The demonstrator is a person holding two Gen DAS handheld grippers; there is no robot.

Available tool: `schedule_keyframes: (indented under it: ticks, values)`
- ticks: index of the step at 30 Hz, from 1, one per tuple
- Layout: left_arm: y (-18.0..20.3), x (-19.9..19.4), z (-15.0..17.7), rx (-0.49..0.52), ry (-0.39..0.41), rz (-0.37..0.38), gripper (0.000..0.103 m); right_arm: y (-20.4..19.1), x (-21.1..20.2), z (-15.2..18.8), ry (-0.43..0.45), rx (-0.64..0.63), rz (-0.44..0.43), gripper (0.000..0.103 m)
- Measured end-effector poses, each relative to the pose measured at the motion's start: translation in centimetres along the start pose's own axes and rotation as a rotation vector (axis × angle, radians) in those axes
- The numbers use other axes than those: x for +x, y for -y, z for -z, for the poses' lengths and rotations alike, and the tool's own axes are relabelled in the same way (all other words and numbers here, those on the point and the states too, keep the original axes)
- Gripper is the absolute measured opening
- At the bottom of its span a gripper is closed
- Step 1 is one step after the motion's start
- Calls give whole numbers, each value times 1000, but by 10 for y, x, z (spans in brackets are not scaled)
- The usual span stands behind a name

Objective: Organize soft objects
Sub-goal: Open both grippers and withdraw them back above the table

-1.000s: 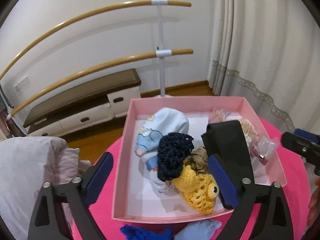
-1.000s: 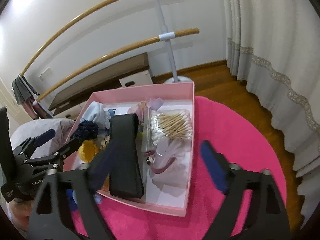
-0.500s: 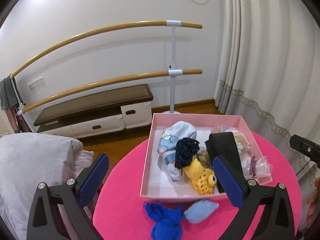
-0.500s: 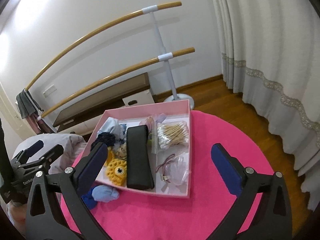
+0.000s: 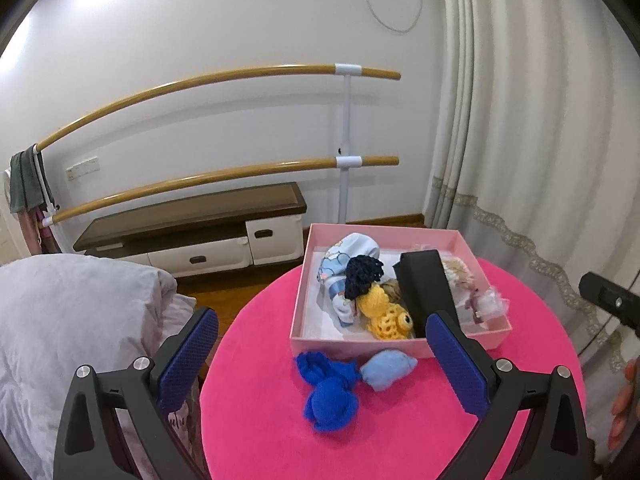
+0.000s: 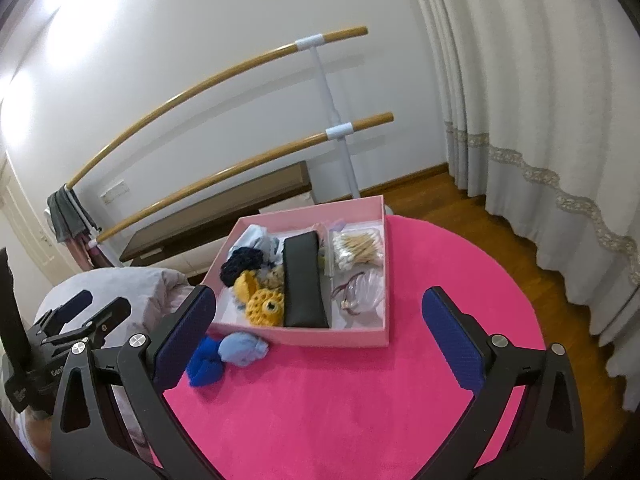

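A pink box (image 5: pixel 348 346) (image 6: pixel 340 336) sits on the round pink table (image 5: pixel 400 420) (image 6: pixel 340 408). Inside lie a yellow crochet toy (image 5: pixel 390 318) (image 6: pixel 266 306), a dark navy knit piece (image 5: pixel 362 274) (image 6: pixel 242 264), a pale blue cloth (image 5: pixel 346 254), a black case (image 5: pixel 424 286) (image 6: pixel 304 280) and cotton swabs (image 6: pixel 358 246). In front of the box lie a royal blue sock bundle (image 5: pixel 328 396) (image 6: pixel 206 364) and a light blue sock ball (image 5: pixel 386 368) (image 6: pixel 242 348). My left gripper (image 5: pixel 322 354) and right gripper (image 6: pixel 320 326) hang open and empty, back from the box.
A grey duvet (image 5: pixel 68 320) lies left of the table. Behind stand a wooden double barre (image 5: pixel 224 172) and a low bench with drawers (image 5: pixel 192 236). White curtains (image 6: pixel 540 100) hang on the right. Wooden floor surrounds the table. A hand (image 5: pixel 624 404) shows at the far right.
Both grippers have pulled back and up from the box, so the whole table and the two sock bundles in front of it now show. The right jaws widened slightly.
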State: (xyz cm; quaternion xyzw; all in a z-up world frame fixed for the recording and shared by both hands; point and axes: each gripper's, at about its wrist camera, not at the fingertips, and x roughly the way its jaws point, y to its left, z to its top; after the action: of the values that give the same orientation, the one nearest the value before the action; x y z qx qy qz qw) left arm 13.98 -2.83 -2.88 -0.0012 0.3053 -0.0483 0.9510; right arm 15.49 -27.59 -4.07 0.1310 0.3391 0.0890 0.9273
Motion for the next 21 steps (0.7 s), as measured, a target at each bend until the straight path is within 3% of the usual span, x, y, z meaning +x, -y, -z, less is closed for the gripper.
schedule_keyframes:
  ticks: [12, 21]
  values:
    - [-3, -68, 32, -15, 45, 3, 103, -29, -53, 31, 77, -27, -11, 103]
    - [6, -105, 54, -8, 49, -10, 103, -44, -66, 60, 77, -46, 1, 103]
